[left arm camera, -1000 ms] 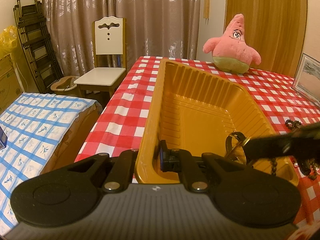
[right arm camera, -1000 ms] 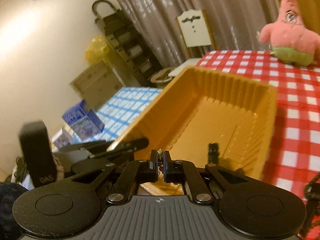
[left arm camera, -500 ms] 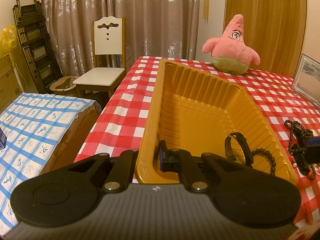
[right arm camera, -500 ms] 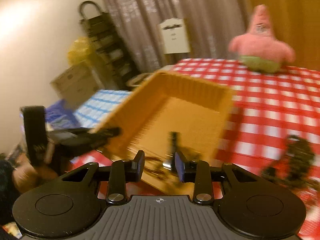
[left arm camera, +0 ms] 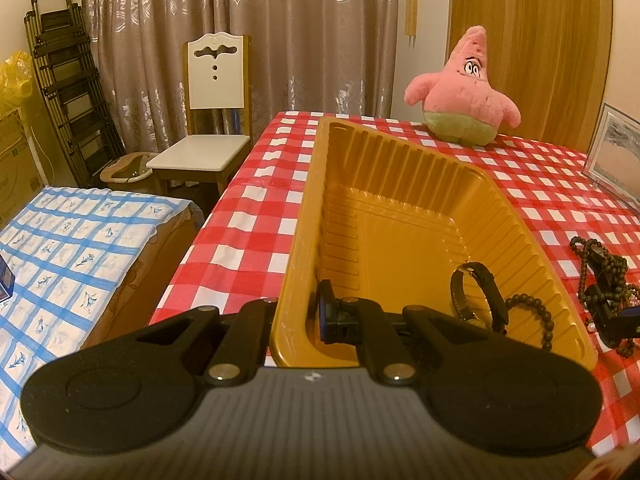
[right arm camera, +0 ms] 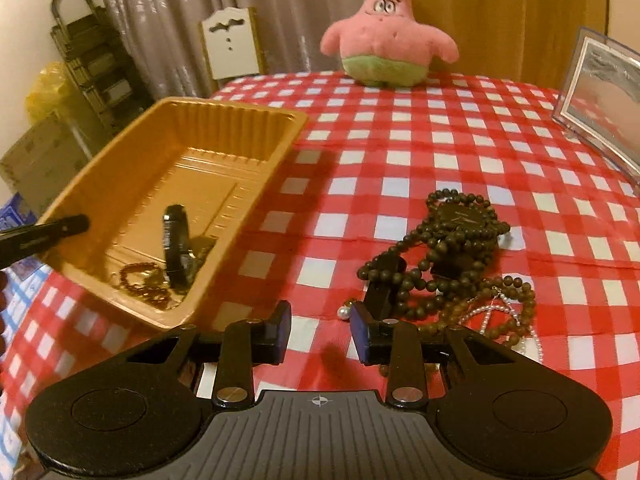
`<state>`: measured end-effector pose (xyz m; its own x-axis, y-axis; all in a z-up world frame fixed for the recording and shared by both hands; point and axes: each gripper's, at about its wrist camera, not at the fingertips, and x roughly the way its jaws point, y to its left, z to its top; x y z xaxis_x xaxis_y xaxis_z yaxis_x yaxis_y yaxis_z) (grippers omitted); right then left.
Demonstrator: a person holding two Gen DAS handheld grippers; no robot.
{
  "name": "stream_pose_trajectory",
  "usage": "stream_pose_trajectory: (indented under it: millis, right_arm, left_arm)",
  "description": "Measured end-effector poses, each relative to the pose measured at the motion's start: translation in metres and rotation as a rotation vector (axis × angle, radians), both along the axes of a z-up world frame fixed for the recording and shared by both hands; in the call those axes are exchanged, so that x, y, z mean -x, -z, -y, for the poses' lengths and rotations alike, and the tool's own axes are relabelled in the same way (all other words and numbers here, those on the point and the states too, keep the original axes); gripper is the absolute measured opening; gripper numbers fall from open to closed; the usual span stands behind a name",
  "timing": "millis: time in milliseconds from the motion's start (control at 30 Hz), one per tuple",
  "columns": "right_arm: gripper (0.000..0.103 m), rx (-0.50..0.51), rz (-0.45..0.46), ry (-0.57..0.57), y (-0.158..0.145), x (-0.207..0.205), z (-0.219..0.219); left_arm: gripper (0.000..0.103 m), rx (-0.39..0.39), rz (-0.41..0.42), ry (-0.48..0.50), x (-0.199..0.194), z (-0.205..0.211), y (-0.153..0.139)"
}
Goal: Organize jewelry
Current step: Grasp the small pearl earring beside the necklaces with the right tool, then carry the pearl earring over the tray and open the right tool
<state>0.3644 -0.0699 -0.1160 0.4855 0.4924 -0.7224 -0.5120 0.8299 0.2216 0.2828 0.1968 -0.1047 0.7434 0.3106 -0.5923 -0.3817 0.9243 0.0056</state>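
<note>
Left gripper [left arm camera: 308, 316], angled downward, clamps the gold tray's [left arm camera: 532, 240] near rim. Right gripper [right arm camera: 320, 334], jaws just parted and empty, tilts over the tablecloth [right arm camera: 400, 140]; bead pile [right arm camera: 452, 260] lies at two o'clock.

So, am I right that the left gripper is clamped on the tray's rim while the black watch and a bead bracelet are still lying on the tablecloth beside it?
Not quite: the black watch and bead bracelet lie inside the tray, as the left wrist view shows. The left gripper does clamp its rim.
</note>
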Motion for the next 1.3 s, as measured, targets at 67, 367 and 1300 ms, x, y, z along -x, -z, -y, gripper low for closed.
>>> stream_pose_trajectory:
  millis: [67, 367, 1300]
  right_arm:
    - [0.034, -0.006, -0.023, 0.018, 0.006, -0.006, -0.005]
    - [0.034, 0.093, -0.011, 0.072, 0.021, -0.017, -0.022]
    - [0.011, 0.083, 0.162, 0.008, -0.002, -0.002, -0.028]
  left_arm:
    - [0.007, 0.000, 0.000, 0.001, 0.000, 0.000, 0.000]
    - [0.007, -0.002, 0.001, 0.002, 0.001, -0.001, 0.001]
    - [0.007, -0.004, 0.001, 0.005, 0.001, 0.000, 0.002]
